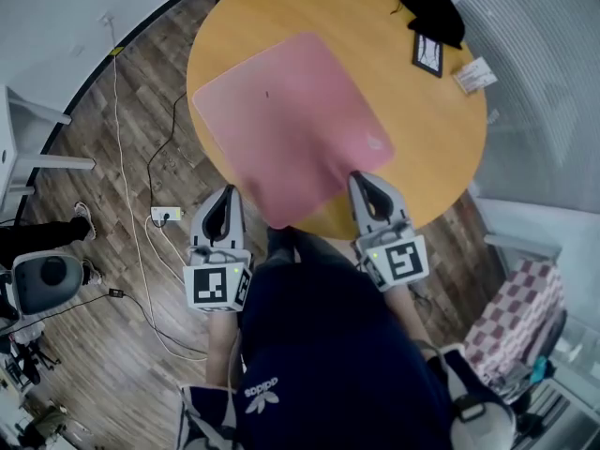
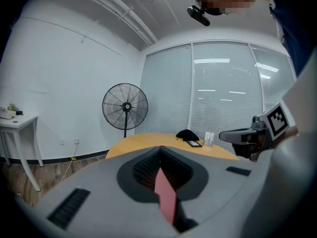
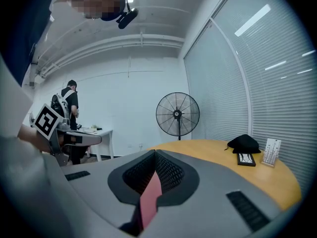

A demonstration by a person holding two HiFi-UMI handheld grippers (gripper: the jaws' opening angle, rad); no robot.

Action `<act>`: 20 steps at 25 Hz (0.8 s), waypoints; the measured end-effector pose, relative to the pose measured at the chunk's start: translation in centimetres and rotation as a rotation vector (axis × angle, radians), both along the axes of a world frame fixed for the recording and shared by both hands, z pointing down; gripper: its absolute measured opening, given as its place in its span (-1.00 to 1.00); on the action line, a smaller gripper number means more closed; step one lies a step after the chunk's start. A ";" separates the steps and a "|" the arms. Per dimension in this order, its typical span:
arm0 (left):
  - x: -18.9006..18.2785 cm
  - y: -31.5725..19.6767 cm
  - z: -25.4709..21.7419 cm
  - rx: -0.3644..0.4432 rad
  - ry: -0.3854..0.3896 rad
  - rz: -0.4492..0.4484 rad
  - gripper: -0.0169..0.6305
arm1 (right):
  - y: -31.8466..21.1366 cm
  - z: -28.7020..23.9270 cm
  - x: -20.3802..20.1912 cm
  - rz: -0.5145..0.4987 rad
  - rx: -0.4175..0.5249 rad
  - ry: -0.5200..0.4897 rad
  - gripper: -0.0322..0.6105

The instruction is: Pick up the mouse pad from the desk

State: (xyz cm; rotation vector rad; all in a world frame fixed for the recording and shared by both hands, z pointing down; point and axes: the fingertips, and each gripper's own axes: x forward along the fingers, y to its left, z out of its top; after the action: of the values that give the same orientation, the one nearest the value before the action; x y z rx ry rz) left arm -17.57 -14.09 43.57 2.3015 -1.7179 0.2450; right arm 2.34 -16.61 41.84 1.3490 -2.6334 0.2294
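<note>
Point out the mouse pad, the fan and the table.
mouse pad (image 1: 281, 120), head view, middle of pink surface.
fan (image 2: 127, 106), left gripper view, centre hub.
table (image 1: 281, 7), head view, bare wooden top.

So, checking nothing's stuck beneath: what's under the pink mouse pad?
The round wooden table; the mouse pad reaches past its near rim. Anything lying directly beneath is covered.

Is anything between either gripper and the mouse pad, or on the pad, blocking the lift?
Nothing visible does. The left gripper and right gripper are each shut on the mouse pad at its near edge. Nothing lies on it, and the black cloth, picture frame and card sit apart at the table's far side.
</note>
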 end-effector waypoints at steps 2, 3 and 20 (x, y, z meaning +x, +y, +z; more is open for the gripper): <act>0.3 -0.2 -0.2 0.003 -0.002 -0.002 -0.94 | -0.3 0.0 0.3 -0.004 -0.003 0.001 -0.89; 0.5 -0.3 -0.3 0.002 -0.001 -0.003 -0.94 | -0.4 0.0 0.3 -0.005 -0.004 0.000 -0.89; 1.1 2.0 7.0 -0.313 0.059 0.112 -0.93 | 1.2 1.9 -0.1 0.019 -0.057 0.029 -0.89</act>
State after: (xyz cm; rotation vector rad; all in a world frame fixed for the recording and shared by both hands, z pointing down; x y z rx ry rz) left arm -16.46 -12.09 50.60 2.1518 -1.4108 0.4305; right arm 2.23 -15.40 43.75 1.3492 -2.5715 0.2828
